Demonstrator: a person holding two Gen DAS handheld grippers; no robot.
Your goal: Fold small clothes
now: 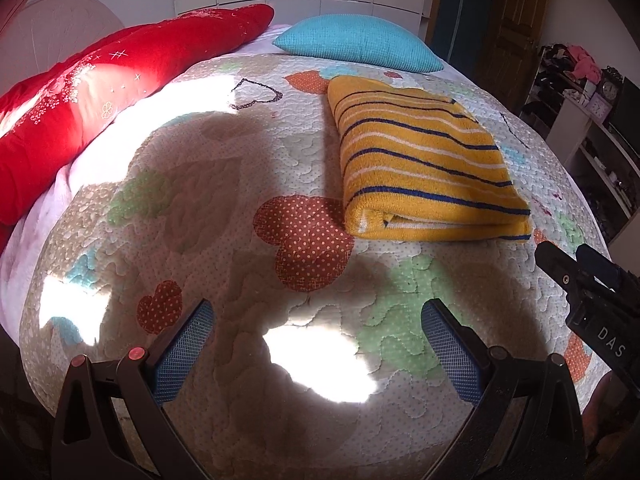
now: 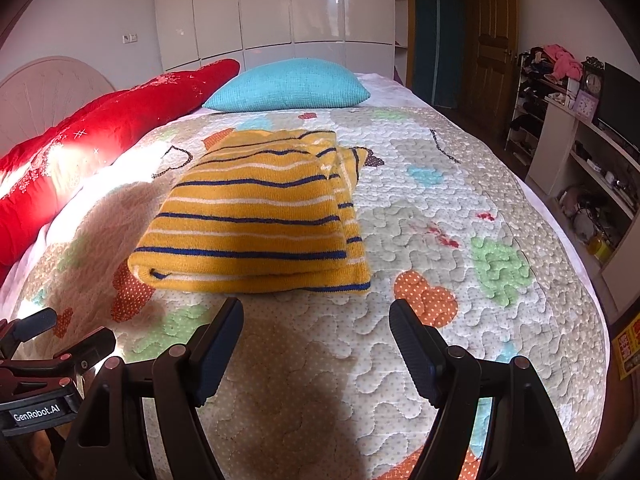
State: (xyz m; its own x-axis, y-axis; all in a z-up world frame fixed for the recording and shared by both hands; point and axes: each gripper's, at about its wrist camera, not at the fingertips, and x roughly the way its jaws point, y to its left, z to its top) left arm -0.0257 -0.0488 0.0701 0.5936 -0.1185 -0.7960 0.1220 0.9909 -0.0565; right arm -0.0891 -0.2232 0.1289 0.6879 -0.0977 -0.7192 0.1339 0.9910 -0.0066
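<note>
A yellow garment with blue and white stripes lies folded into a thick rectangle on the quilted bedspread. It also shows in the right wrist view, straight ahead of the fingers. My left gripper is open and empty, hovering over the quilt to the near left of the garment. My right gripper is open and empty, just short of the garment's near folded edge. The right gripper's body shows at the right edge of the left wrist view. The left gripper's body shows at the lower left of the right wrist view.
A red duvet lies along the left side of the bed. A turquoise pillow sits at the far end. White wardrobes and a wooden door stand behind. Cluttered shelves line the right side.
</note>
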